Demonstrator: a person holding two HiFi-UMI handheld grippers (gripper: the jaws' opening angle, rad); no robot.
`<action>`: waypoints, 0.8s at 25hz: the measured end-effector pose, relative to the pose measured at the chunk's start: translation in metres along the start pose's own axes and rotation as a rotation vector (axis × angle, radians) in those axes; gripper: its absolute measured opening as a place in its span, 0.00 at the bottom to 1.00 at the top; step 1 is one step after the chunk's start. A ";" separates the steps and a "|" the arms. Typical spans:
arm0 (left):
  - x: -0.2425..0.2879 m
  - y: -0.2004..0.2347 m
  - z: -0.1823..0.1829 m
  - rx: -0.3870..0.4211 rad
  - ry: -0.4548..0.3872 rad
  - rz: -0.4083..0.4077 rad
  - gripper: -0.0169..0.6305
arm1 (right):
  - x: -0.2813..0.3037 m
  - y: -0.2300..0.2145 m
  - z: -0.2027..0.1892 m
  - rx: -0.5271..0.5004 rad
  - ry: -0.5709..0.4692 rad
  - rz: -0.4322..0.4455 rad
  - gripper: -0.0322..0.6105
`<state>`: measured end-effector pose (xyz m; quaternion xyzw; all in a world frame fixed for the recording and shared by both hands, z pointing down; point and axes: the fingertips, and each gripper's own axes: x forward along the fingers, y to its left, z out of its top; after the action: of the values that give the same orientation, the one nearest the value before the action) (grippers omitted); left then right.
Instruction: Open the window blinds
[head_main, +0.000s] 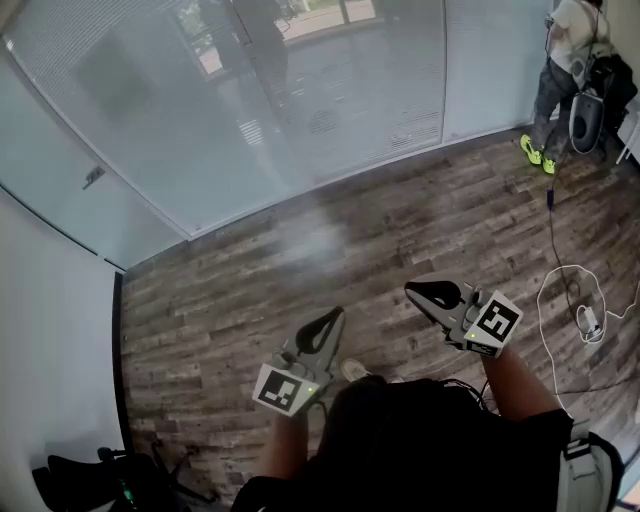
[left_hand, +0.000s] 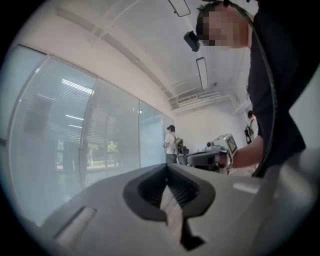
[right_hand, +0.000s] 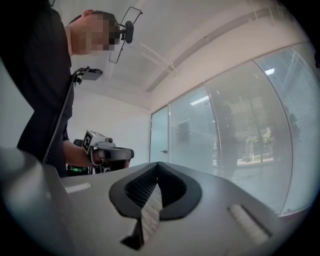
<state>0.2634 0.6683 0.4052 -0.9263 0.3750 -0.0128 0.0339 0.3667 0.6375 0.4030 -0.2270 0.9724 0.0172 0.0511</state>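
The window blinds hang shut behind tall glass panes across the far side of the room. They show pale and slatted in the left gripper view and the right gripper view. My left gripper is held level over the wood floor, well short of the glass, with its jaws shut and nothing in them. My right gripper is beside it, also shut and empty. Each gripper view shows the other gripper: the right gripper and the left gripper.
A person stands by equipment at the far right corner. A white cable loops on the wood floor to my right. A glass door with a handle is at the left, and dark gear lies at the lower left.
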 end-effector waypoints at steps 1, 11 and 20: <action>0.000 -0.001 0.000 0.002 0.003 -0.002 0.03 | 0.000 0.001 0.001 0.006 -0.008 0.005 0.06; -0.007 -0.003 -0.007 -0.002 0.024 0.007 0.03 | -0.003 0.003 -0.014 0.031 0.004 0.021 0.06; -0.007 0.003 -0.014 -0.021 0.031 0.017 0.03 | 0.005 0.004 -0.027 0.063 0.011 0.052 0.06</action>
<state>0.2556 0.6702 0.4194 -0.9231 0.3834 -0.0227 0.0185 0.3575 0.6376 0.4296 -0.1999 0.9783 -0.0134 0.0526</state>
